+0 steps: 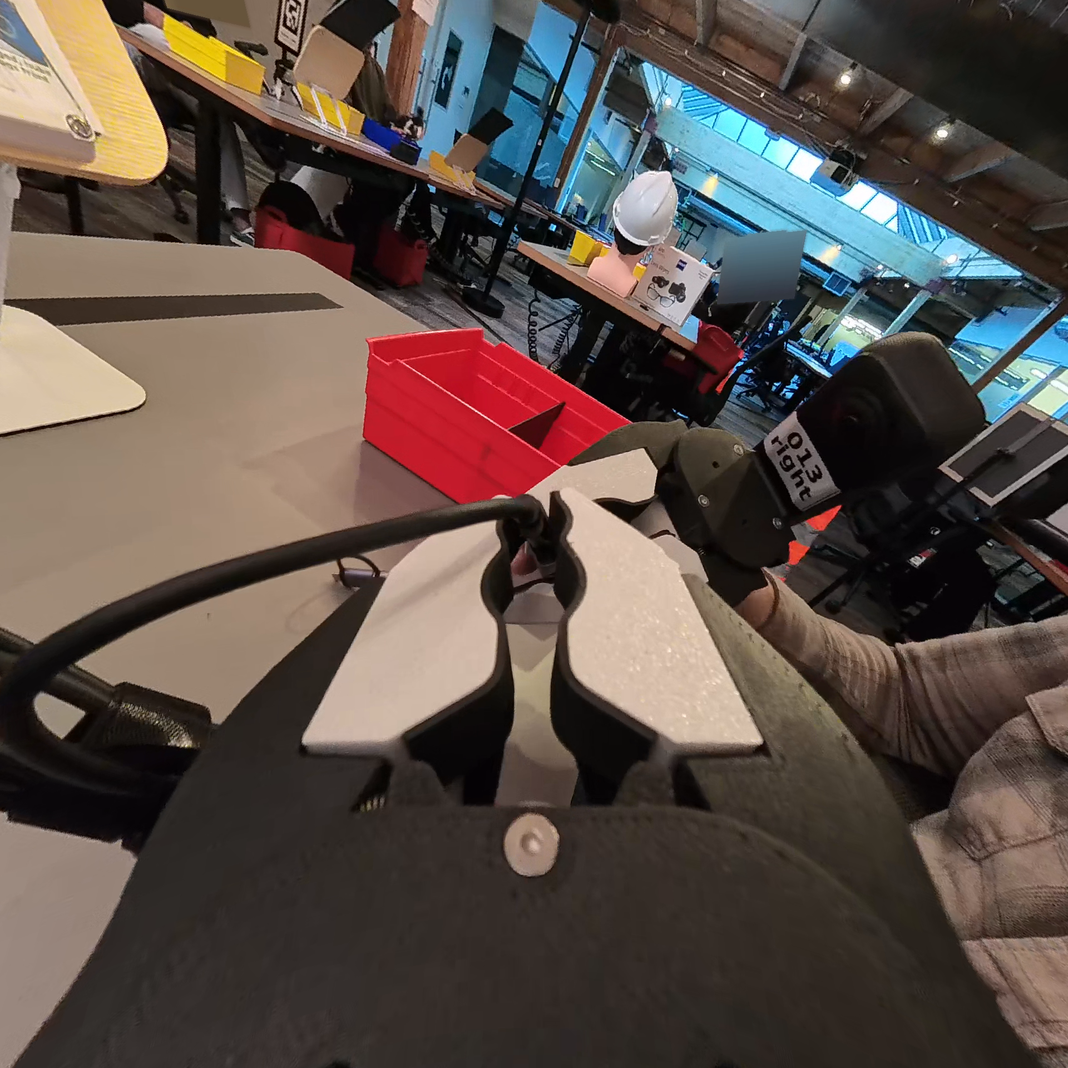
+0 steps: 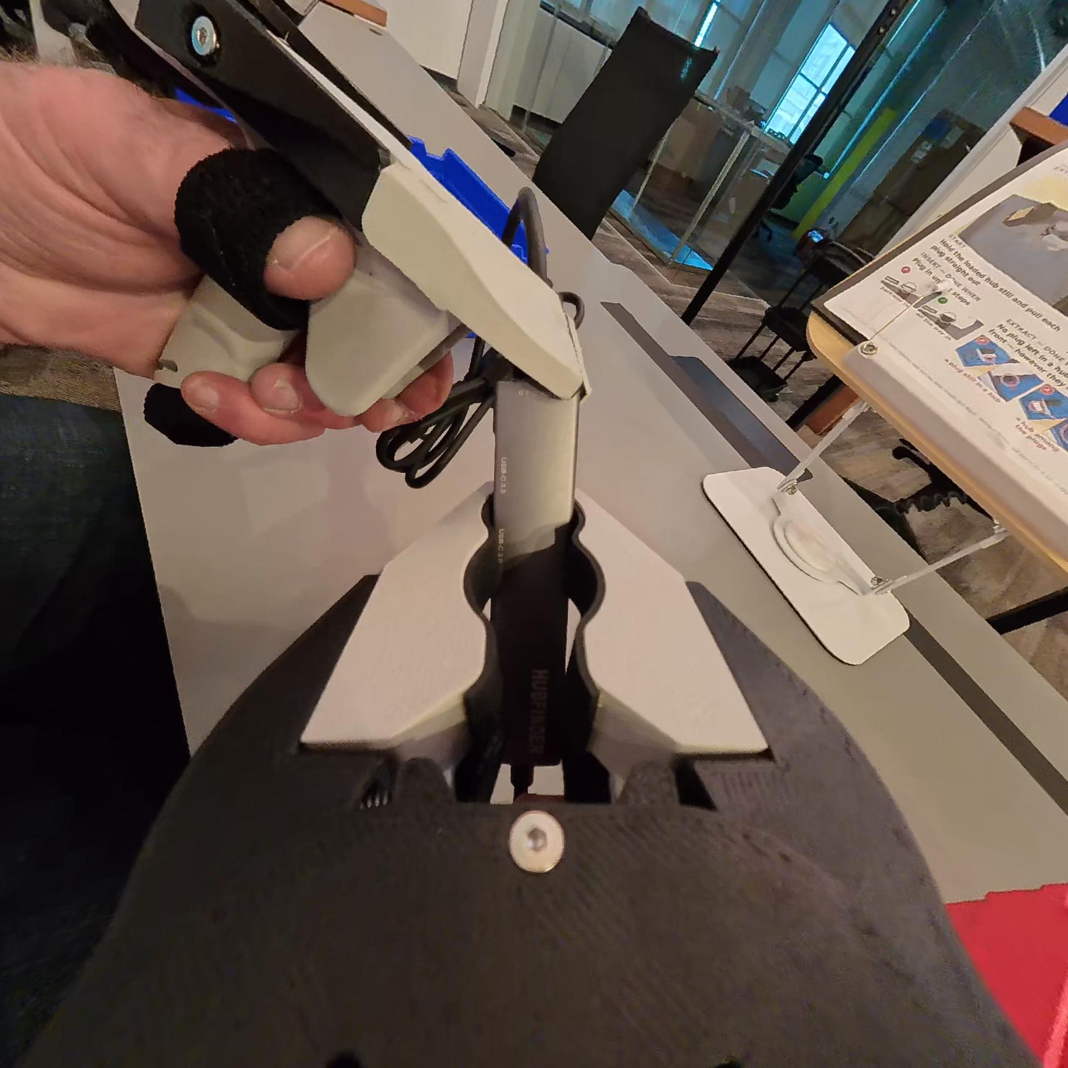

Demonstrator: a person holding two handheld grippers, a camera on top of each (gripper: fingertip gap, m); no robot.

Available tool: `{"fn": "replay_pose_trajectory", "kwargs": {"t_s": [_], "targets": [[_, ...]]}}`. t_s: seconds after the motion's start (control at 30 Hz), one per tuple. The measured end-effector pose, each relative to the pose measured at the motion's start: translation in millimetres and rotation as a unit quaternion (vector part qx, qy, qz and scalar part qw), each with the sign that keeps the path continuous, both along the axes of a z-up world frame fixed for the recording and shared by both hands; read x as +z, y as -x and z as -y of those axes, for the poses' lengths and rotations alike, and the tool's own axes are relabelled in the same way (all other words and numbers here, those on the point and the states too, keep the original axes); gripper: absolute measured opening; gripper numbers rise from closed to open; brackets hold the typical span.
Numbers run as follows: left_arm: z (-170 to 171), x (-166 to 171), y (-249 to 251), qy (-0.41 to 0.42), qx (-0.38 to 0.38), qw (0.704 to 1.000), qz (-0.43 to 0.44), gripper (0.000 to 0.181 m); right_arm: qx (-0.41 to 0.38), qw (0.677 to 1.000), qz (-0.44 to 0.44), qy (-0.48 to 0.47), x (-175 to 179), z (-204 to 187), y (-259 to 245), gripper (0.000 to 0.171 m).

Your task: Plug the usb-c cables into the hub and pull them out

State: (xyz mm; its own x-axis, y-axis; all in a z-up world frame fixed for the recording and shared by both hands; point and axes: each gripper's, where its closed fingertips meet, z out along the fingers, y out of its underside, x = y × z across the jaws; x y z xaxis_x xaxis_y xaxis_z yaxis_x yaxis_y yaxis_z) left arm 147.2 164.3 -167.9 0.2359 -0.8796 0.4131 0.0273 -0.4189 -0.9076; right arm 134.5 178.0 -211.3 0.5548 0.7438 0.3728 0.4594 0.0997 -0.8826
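In the right wrist view my right gripper (image 2: 531, 511) is shut on a grey USB-C hub (image 2: 537, 456), which points away from me above the grey table (image 2: 664, 416). My left gripper (image 2: 569, 370) comes in from the upper left with its tips at the hub's far end. In the left wrist view my left gripper (image 1: 540, 520) is shut on the plug of a black cable (image 1: 260, 555) that runs off to the left. I cannot tell whether the plug sits in a port. A right gripper finger (image 1: 607, 474) shows just behind my left gripper's tips.
A red bin (image 1: 462, 416) stands on the table beyond the grippers. A coil of black cable (image 2: 427, 445) lies behind the hub, with a blue bin (image 2: 462, 167) farther back. A white-based stand with an instruction sheet (image 2: 809, 555) is at the right. A small loose connector (image 1: 358, 575) lies on the table. The left gripper's tips are roughly 5 centimetres from the right gripper's.
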Motion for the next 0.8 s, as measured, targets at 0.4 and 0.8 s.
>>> {"fn": "replay_pose_trajectory", "kwargs": {"t_s": [0.4,0.8], "targets": [[17.5,26.7,36.5,-0.235,0.007,0.957,-0.17,0.037,0.034,0.998,0.025,0.054,-11.2,-1.6,-15.1,0.015],[15.7,3.5,25.4,-0.41,-0.141,0.828,-0.356,0.057,0.151,0.986,0.06,0.037,-13.0,15.2,7.1,0.015]]}}
